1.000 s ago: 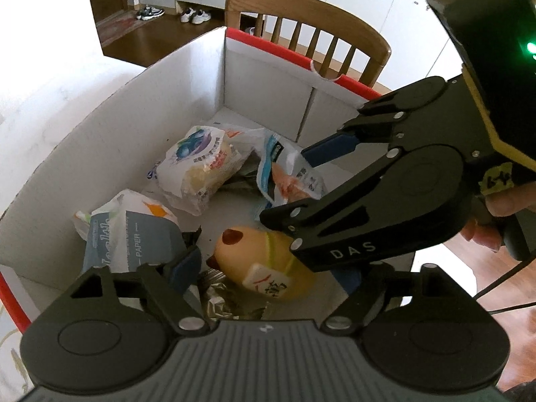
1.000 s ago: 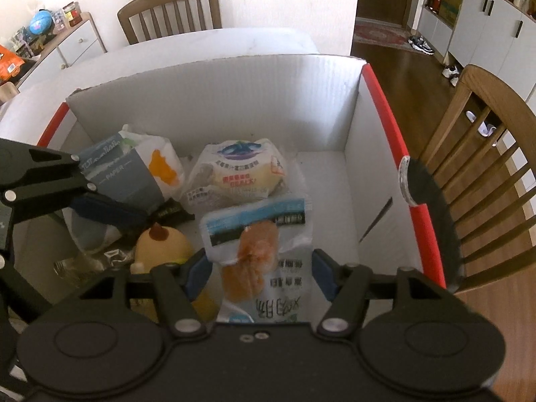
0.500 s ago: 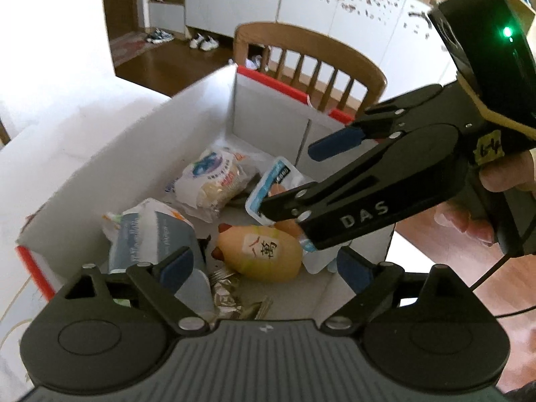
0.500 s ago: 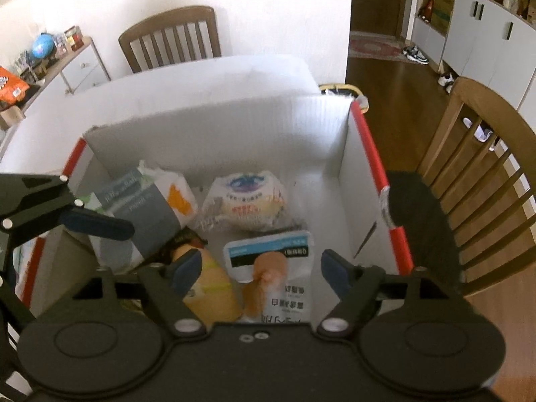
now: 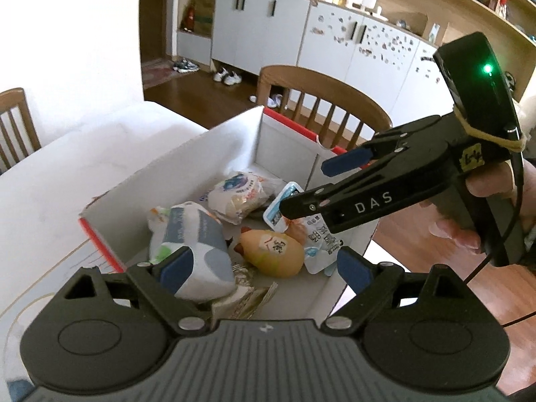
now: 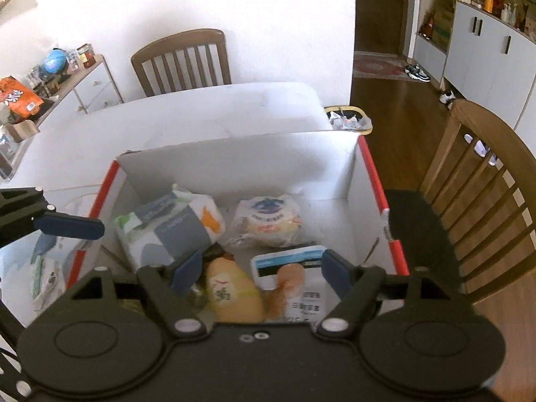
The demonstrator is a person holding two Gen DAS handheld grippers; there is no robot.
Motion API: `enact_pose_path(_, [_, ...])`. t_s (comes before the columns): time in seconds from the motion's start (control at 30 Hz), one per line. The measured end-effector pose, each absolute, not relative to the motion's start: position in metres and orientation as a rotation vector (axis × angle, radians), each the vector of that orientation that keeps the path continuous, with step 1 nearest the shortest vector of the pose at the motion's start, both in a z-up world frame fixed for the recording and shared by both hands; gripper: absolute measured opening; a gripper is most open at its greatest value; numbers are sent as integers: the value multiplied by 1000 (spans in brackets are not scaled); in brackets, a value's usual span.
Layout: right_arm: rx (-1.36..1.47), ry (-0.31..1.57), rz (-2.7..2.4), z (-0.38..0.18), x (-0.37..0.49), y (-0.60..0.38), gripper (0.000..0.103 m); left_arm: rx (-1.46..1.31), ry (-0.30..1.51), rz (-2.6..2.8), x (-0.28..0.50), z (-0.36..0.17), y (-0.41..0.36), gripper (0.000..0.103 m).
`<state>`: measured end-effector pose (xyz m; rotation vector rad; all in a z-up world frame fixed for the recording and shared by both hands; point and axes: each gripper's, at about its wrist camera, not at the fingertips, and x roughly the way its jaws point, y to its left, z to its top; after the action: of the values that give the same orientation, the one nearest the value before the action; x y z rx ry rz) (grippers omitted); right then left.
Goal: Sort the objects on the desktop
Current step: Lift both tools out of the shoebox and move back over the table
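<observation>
L gripper (image 5: 264, 264) + R gripper (image 6: 259, 268) wide, empty.

A white table (image 6: 207, 114) carries an open white cardboard box (image 6: 234, 164) with red-edged rims, set at the table's right end next to a wooden chair (image 6: 482, 181). To the left of the box, a few crumpled packets (image 6: 47, 274) lie on the tabletop. Another wooden chair (image 6: 181, 60) stands at the far side.
</observation>
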<state>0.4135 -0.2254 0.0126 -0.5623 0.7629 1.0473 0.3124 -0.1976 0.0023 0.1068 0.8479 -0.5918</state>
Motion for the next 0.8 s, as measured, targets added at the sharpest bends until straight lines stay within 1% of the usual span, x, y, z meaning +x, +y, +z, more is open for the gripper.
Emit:
enact_pose_path(0.37, [-554,726,1067,24,370,-223,81,91,787,-569,282,16,-162,93])
enact_pose_path(0.8, [-549,686,1093,30,303,-207,81,51,744,-549,250,26,-101,93])
